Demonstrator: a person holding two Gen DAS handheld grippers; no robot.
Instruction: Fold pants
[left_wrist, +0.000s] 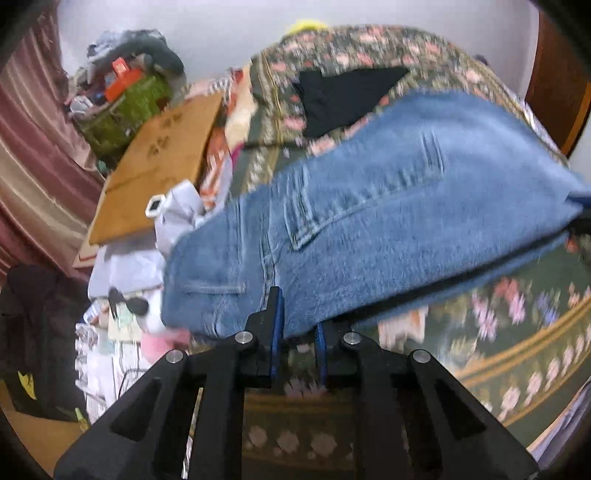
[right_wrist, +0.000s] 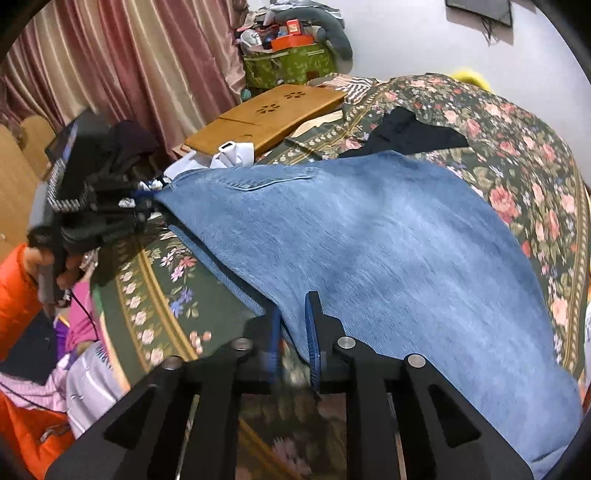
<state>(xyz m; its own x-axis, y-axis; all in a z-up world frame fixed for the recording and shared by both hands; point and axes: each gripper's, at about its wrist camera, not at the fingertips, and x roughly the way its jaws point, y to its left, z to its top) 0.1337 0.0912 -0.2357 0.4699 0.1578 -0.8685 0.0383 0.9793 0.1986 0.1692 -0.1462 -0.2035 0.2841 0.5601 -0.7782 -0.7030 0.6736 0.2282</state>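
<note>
Blue denim pants (left_wrist: 388, 206) hang stretched between my two grippers above a floral bedspread (left_wrist: 517, 332). My left gripper (left_wrist: 297, 325) is shut on the pants' near edge by the waistband and back pocket. In the right wrist view the pants (right_wrist: 388, 240) spread wide, and my right gripper (right_wrist: 295, 332) is shut on their near edge. The left gripper (right_wrist: 144, 201) also shows there at the left, pinching the far corner of the pants.
A black garment (right_wrist: 410, 133) lies on the bedspread (right_wrist: 517, 147) behind the pants. A wooden lap desk (right_wrist: 269, 114), white cloth (right_wrist: 236, 153) and a green bag (right_wrist: 291, 66) piled with clutter stand by the pink curtain (right_wrist: 140, 62). A person in orange (right_wrist: 18, 295) is at the left.
</note>
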